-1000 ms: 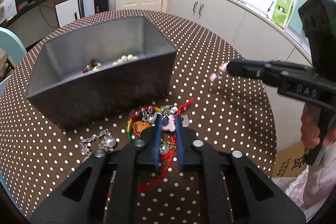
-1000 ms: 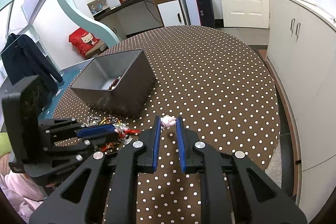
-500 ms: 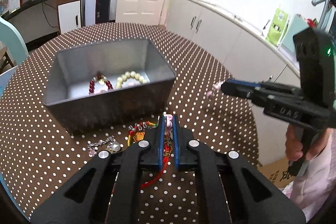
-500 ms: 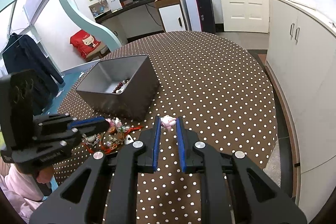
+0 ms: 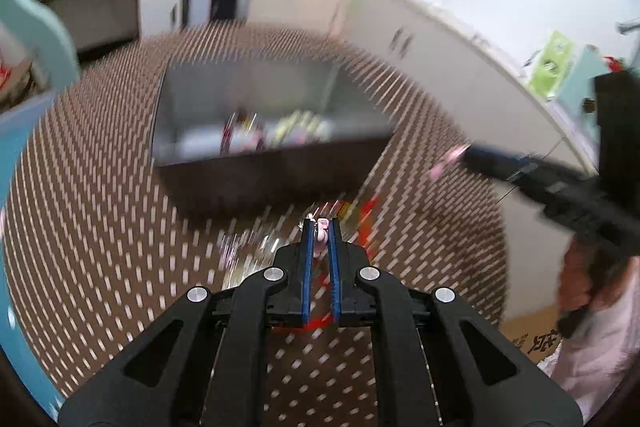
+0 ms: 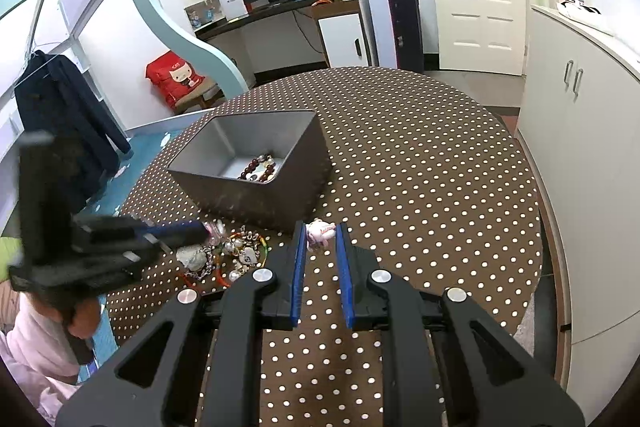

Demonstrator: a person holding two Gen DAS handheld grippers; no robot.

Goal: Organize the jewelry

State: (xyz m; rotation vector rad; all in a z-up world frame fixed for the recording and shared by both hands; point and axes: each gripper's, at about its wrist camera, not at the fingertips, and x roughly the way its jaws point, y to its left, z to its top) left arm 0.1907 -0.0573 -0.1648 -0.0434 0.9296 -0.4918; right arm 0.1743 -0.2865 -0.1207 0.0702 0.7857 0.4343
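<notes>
Holding two small pink charms above the spotted table [image 6: 420, 155].
The left gripper [image 5: 320, 227] pinches a pink charm [image 5: 320, 233] over the jewelry pile [image 6: 228, 255], near the gray box [image 6: 256, 163]. The right gripper [image 6: 320, 235] grips a pink-and-white charm [image 6: 320, 231]. Tangled red cord could drag the pile along or tug the charm loose.

Bright daylight; left view motion-blurred.
</notes>
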